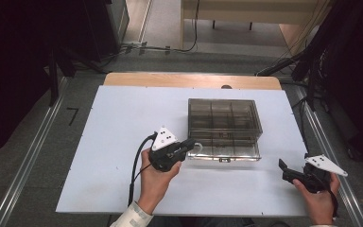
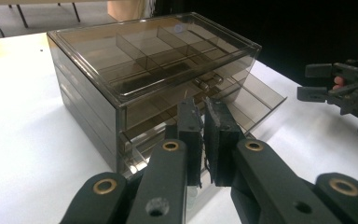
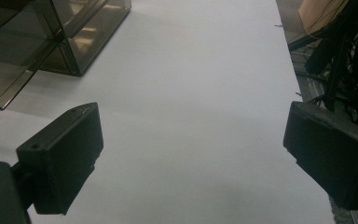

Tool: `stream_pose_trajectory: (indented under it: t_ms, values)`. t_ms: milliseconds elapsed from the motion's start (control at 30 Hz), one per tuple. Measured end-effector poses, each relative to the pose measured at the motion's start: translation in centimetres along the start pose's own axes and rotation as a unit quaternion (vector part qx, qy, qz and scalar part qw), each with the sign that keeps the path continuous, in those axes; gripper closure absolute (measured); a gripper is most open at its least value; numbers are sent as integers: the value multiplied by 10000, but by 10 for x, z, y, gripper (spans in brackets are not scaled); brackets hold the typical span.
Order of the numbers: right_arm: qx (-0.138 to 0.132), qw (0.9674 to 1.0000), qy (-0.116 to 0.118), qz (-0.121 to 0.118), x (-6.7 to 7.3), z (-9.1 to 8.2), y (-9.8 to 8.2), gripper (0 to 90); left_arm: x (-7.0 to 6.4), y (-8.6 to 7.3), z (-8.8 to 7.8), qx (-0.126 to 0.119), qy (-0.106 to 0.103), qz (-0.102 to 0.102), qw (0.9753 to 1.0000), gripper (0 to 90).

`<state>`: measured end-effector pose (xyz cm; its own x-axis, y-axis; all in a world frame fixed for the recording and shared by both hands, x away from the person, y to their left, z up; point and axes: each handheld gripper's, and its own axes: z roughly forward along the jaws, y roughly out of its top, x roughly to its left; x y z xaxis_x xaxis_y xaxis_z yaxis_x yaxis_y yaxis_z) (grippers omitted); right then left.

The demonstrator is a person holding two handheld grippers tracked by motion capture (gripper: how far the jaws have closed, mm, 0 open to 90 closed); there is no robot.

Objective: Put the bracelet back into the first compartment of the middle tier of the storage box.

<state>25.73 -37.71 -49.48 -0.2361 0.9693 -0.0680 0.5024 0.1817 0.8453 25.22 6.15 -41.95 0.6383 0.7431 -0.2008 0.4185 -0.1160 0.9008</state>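
Apparently the left gripper (image 2: 204, 140), fingers pressed nearly together at the drawer box's (image 1: 224, 127) front left corner mid-bench, should push squarely (right gripper (image 1: 290, 171) idle, fingers spread) to close the open bottom drawer (image 1: 224, 152).

No text, label, brand, number or sign could be read anywhere in these views. The smoky transparent plastic drawer box (image 1: 224, 127) carried a small pale round spot on its lid (image 2: 179, 29), too small and blurred to tell whether it bore any writing. The grey three-cornered plate on the left gripper (image 1: 163, 138) showed a few dark dots, and the white tabletop (image 1: 123, 142) was plain.
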Motion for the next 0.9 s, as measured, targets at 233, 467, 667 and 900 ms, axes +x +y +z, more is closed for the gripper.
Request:
stream_pose_trajectory:
  t_ms: [233,467,667,900]
  values:
    - [8,10000,1,-2,0,0,0,33,1,3,5,-95,18,-62,9999,864]
    - [25,10000,3,-22,0,0,0,33,0,5,16,-73,33,-36,10000,864]
    - [23,10000,16,-48,1,1,0,33,-3,4,28,-39,32,1,10000,864]
    - [17,10000,31,-67,1,1,0,33,-5,0,44,51,91,57,9999,864]
